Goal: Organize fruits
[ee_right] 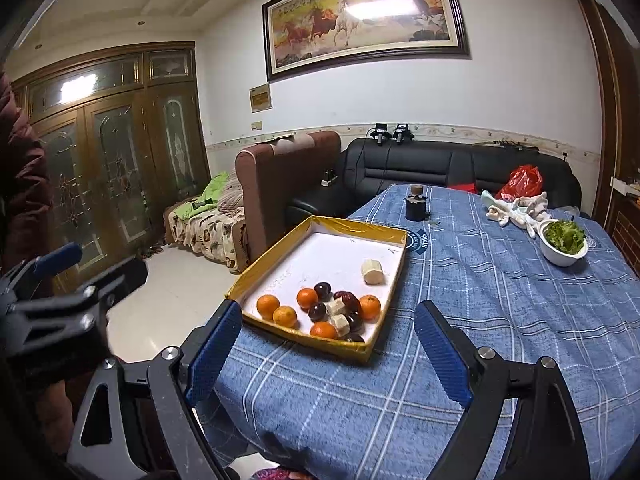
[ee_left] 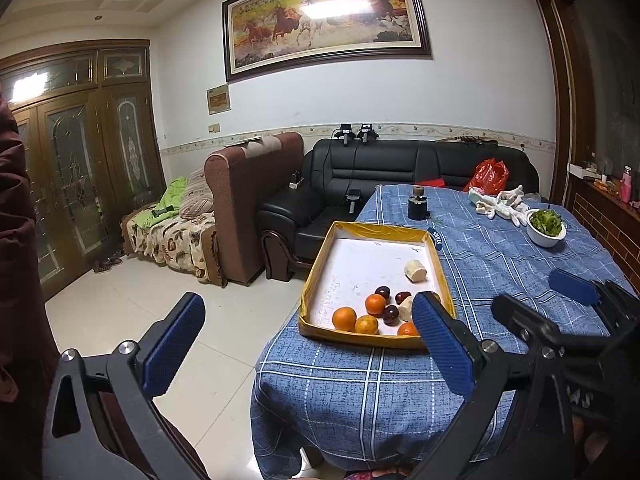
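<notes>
A shallow yellow-walled tray (ee_left: 384, 230) (ee_right: 356, 226) with a white floor sits on the blue plaid table. Its near end holds several oranges (ee_left: 344, 318) (ee_right: 268, 306), dark plums (ee_left: 391, 314) (ee_right: 317, 311), red dates (ee_right: 349, 299) and pale cut chunks (ee_right: 339, 322). One pale chunk (ee_left: 415, 271) (ee_right: 372, 271) lies apart, farther back. My left gripper (ee_left: 308, 350) is open and empty, held above the table's near left corner. My right gripper (ee_right: 330, 356) is open and empty, just short of the tray's near edge.
A white bowl of greens (ee_left: 545, 227) (ee_right: 563, 243), a heap of pale cloth (ee_right: 516, 208) and a small dark jar (ee_left: 417, 206) (ee_right: 416, 206) stand farther back on the table. A black sofa (ee_left: 380, 168) and a brown armchair (ee_left: 256, 200) lie beyond. Tiled floor (ee_left: 160, 312) is left.
</notes>
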`<state>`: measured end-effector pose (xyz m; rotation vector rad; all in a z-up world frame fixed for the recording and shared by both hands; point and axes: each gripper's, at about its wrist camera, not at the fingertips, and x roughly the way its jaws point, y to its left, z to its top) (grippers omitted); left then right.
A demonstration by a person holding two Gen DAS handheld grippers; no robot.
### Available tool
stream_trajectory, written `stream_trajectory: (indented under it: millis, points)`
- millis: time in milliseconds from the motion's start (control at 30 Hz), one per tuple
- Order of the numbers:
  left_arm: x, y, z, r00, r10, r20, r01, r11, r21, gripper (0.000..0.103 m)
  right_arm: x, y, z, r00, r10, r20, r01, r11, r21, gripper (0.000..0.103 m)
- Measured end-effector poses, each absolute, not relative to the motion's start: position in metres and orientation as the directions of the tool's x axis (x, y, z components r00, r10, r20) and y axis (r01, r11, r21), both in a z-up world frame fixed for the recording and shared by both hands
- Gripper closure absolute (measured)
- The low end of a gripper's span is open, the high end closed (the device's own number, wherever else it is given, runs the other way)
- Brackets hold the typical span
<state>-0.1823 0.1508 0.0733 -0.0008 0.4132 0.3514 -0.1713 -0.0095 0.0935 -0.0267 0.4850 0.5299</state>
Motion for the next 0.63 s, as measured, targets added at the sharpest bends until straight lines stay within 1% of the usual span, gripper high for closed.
stream_trajectory:
  millis: [133,300,633]
  points:
    - [-0.177,0.163,0.076,0.862,0.316,-0.397,-0.321,0.945,0.056,0.000,-0.151,0.001,0.096,0.742,0.486,-0.461,-0.490,0.863,0.120,0.014]
    - [-0.163,0.176,0.074,0.867,0.303,-0.396,-0.313,0.949,0.039,0.000,-0.134,0.018,0.086,0.716,0.493,-0.493,-0.501,0.856,0.127,0.014]
    - [-0.115,0.178,0.056,0.853,0.250,-0.458,-0.256,0.965,0.051,0.000,-0.088,0.021,0.060,0.687,0.467,-0.556,-0.466,0.871,0.155,0.014]
